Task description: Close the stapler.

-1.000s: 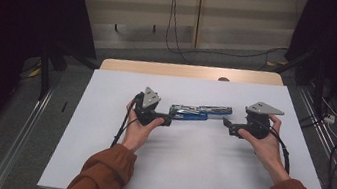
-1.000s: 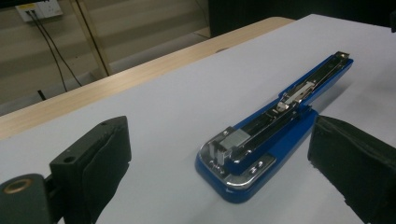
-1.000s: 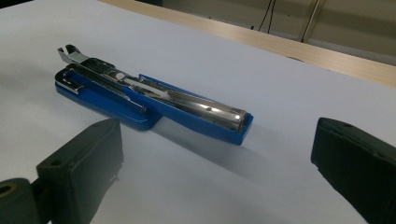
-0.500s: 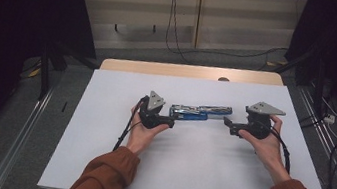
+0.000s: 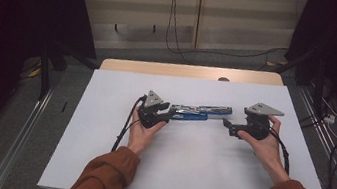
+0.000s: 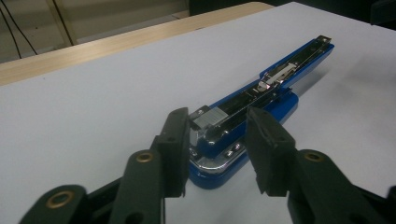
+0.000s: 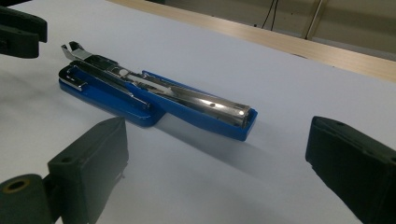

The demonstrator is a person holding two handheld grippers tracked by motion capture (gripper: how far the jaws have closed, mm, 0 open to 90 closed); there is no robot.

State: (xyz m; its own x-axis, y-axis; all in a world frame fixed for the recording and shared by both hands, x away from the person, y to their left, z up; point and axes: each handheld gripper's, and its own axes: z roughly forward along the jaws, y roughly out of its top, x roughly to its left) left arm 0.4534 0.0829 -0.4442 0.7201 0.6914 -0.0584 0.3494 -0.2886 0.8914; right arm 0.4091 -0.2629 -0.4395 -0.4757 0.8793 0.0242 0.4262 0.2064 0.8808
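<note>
High view: a person is sitting at a desk (image 5: 95, 164) covered by a white sheet, forearms in rust-coloured sleeves coming in from below, a hand-held gripper in each hand. A blue long-reach stapler (image 5: 199, 113), lying open with its chrome staple channel facing up, is resting flat near the middle of the desk, running across it between the two grippers.

The left hand-held gripper (image 5: 169, 115) is pointing toward the stapler's near end. In the left gripper view, the two black jaws are standing on either side of that end of the stapler (image 6: 252, 112), where the chrome mechanism is sitting on the blue base. The jaws have just been closing, with the stapler's end between them. One pad is lying against the base's side or just beside it, while a narrow gap is showing at the other pad, so the jaws are not yet pressing on it.

The right hand-held gripper (image 5: 226, 125) is hovering just beside the stapler's other end, apart from it. In the right gripper view, its jaws are standing wide apart with nothing between them, and the stapler (image 7: 154, 100) is lying ahead on the white sheet, its blue tip nearest.
</note>
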